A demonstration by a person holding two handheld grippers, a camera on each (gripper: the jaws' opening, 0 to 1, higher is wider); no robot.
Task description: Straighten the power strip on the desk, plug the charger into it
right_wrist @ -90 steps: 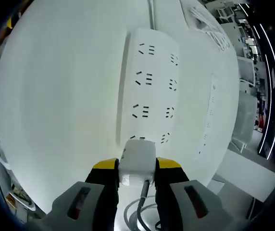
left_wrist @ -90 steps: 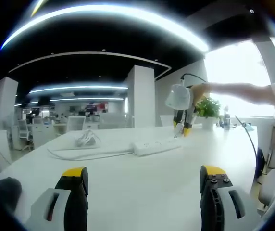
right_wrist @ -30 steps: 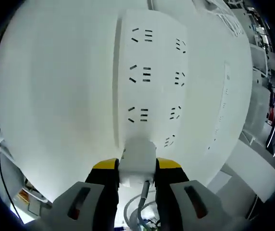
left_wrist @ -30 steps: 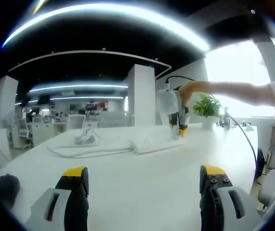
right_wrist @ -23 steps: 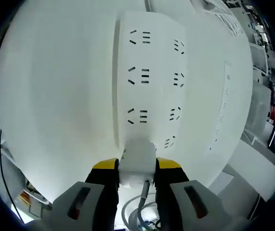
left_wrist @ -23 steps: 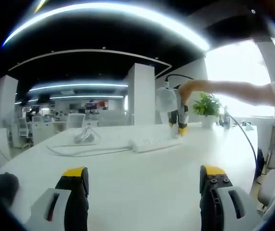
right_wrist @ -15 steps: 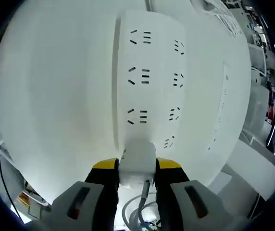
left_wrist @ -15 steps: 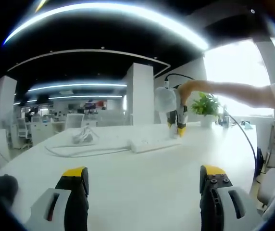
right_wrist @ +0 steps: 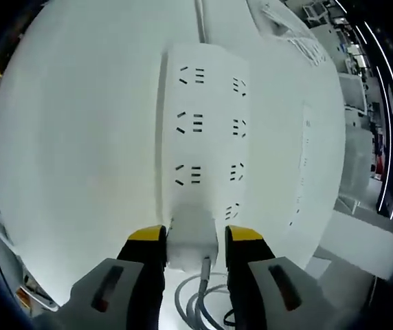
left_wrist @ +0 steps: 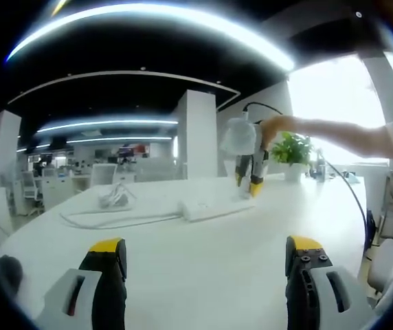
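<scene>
Right gripper point(right_wrist: 193, 237) pointing down at the white bench point(right_wrist: 80, 137), yellow-tipped jaws standing either side of the white charger point(right_wrist: 192, 237). Jaws looking slightly parted from the charger's sides; cannot tell whether still pinching it or just let go. Charger sitting at the near end of the white power strip point(right_wrist: 203, 130), seemingly seated in the nearest socket, its grey cable point(right_wrist: 200, 299) trailing back between the jaws. Power strip lying flat and lengthwise on the bench, rows of empty sockets running away from the charger, its own cord point(right_wrist: 200, 17) leaving from the far end.

Left gripper point(left_wrist: 203, 265) hovering low over the bench point(left_wrist: 203, 254), jaws spread wide apart, gripping nothing and touching nothing. Farther across the bench, the right gripper point(left_wrist: 246, 182) standing upright over the end of the power strip point(left_wrist: 207, 208), held by a hand point(left_wrist: 275, 129). A loose bundle of white cable point(left_wrist: 110, 199) lying near the strip's cord, and a potted plant point(left_wrist: 294, 155) standing beyond.
</scene>
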